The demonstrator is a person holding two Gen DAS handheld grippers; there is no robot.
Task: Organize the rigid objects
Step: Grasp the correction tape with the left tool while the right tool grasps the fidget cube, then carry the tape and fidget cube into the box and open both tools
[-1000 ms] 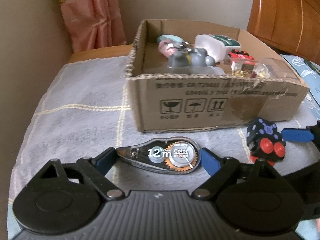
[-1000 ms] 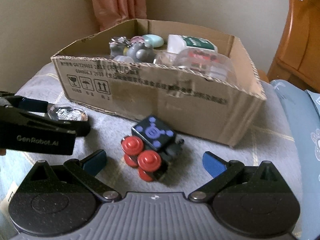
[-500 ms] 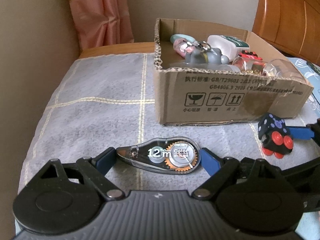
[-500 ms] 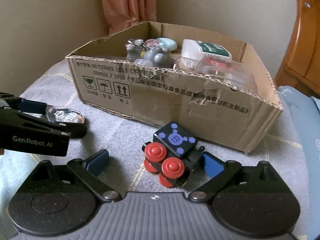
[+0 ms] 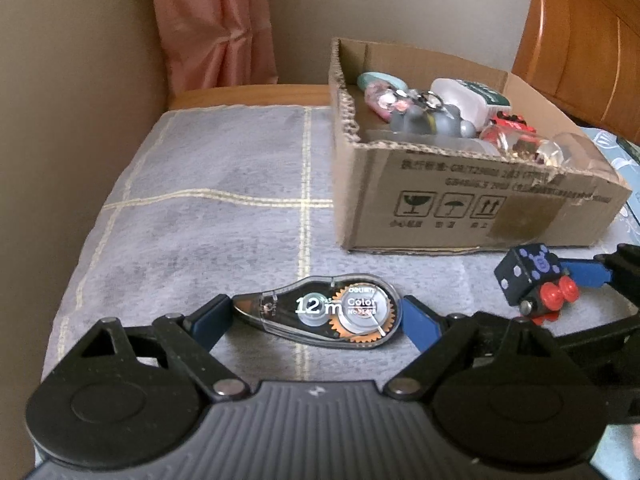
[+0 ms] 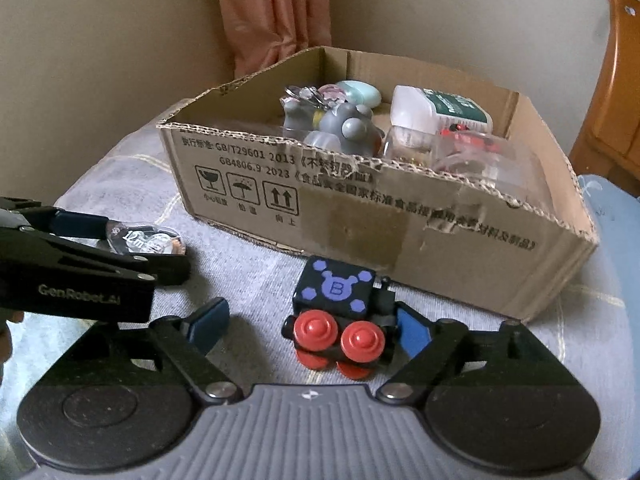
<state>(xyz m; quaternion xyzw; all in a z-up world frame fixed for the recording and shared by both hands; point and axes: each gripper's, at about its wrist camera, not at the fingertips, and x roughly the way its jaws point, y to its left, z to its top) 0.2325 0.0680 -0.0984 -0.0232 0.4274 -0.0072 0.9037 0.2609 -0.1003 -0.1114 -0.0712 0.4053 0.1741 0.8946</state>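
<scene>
Left claw point(image 5: 316, 314) grips the correction tape point(image 5: 320, 316) end to end: one blue pad on its pointed tip, the other on its round end, w/ the tape lying flat between them. It's a clear teardrop case w/ an orange gear inside and "12 m" printed on it. Whether it rests on the bedspread point(image 5: 208, 220) or sits just above, can't tell. In the right wrist view the same tape point(image 6: 144, 238) shows at far left in the black fingers of the left claw point(image 6: 132, 248).

Right claw point(image 6: 308, 326) is closing, jaws at medium width, w/ the toy cube point(image 6: 340, 312) between them. The right-hand blue pad touches the cube's side; the left-hand pad point(image 6: 208, 322) is apart from it, so no grip. Cube is black w/ purple dots and a "B" on top, red round buttons facing the camera, sitting on the grey checked bedspread just in front of the cardboard box point(image 6: 400, 216).

Box is open-topped, front rim ragged. Inside: grey figurines point(image 6: 340, 124), a pale green oval item point(image 6: 358, 92), a white bottle w/ green label point(image 6: 436, 110), clear plastic pieces. Behind: pink curtain point(image 6: 276, 12), wood headboard point(image 5: 580, 48) at right.
</scene>
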